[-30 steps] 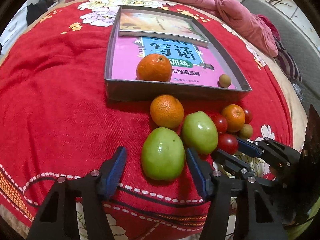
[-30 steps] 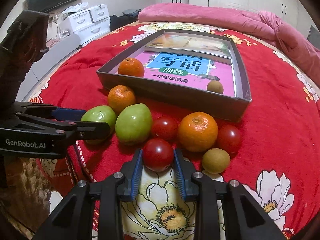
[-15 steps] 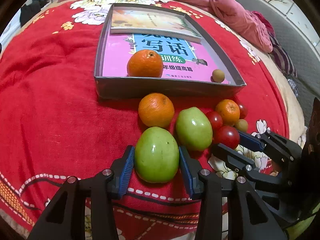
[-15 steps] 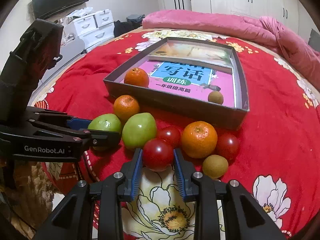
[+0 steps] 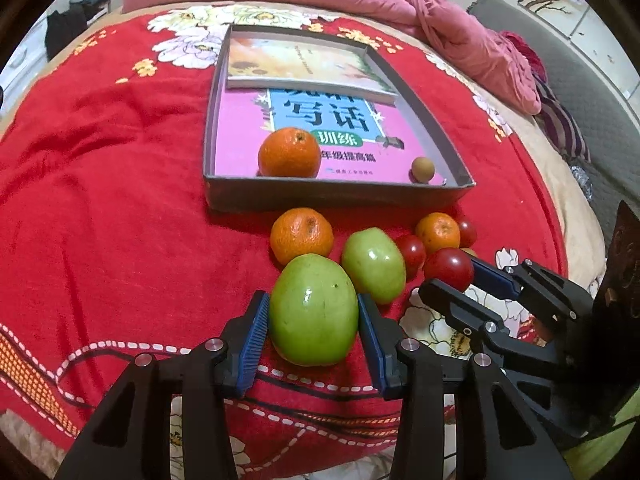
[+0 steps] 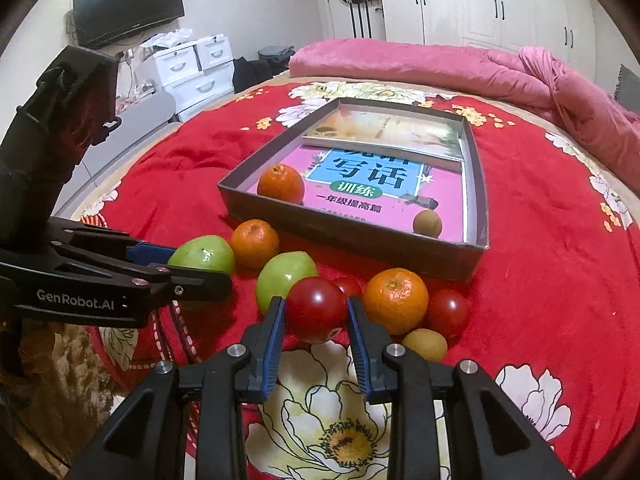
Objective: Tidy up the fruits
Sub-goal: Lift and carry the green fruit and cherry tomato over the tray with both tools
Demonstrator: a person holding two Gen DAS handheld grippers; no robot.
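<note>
My left gripper (image 5: pixel 314 320) is shut on a large green fruit (image 5: pixel 314 310) and holds it just above the red bedspread. My right gripper (image 6: pixel 316 320) is shut on a red tomato (image 6: pixel 316 309), lifted slightly. In front lie a second green fruit (image 5: pixel 374 266), an orange (image 5: pixel 302 234), another orange (image 6: pixel 395 300), more tomatoes (image 6: pixel 447 312) and a small brown fruit (image 6: pixel 425 344). The grey box (image 5: pixel 332 198) beyond holds an orange (image 5: pixel 290 153) and a small brown fruit (image 5: pixel 423 168) on a pink book.
The box stands mid-bed on the red floral bedspread (image 5: pixel 100 200). A pink quilt (image 6: pixel 440 66) is bunched along the far side. White drawers (image 6: pixel 192 68) and a TV (image 6: pixel 128 6) stand beyond the bed at left. The bed edge is near me.
My left gripper closed from wide open onto the large green fruit and raised it. My right gripper, shut on the tomato throughout, lifted it off the bedspread.
</note>
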